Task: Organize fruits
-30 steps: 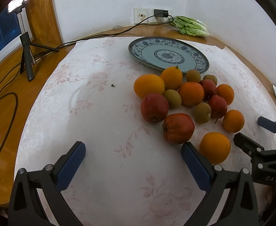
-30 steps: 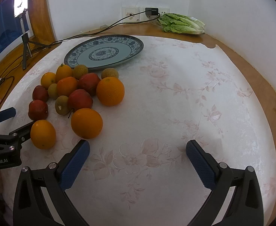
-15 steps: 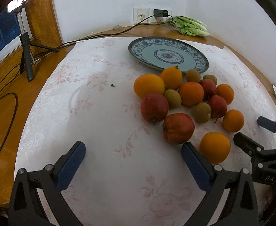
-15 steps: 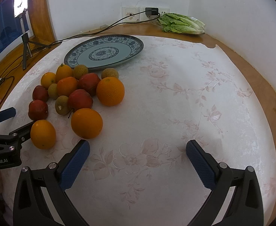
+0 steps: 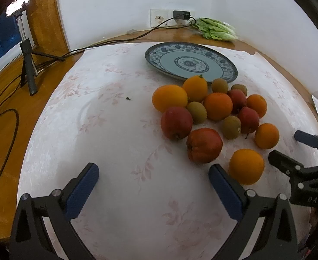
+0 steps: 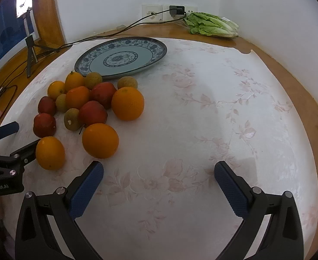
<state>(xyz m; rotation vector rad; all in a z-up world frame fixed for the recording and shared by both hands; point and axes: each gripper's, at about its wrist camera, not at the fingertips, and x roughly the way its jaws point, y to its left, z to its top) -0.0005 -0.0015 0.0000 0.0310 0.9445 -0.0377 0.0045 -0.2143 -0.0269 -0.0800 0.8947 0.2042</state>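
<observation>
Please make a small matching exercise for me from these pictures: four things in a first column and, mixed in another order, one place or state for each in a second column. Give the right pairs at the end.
1. plate
2. lettuce
3. right tool
4. charger

a. plugged into the wall socket
b. on bare wood by the wall
c. open, holding nothing
d. on the cloth, no fruit on it

Pairs: 1-d, 2-b, 3-c, 4-a

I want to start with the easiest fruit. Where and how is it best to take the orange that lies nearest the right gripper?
Probably grip the nearest orange across its widest middle, coming from above with the open right gripper. It is round, so any lower or higher grip may slip. Its right and near sides are free; the red fruit sits close behind it, so keep the fingers left and right.
</observation>
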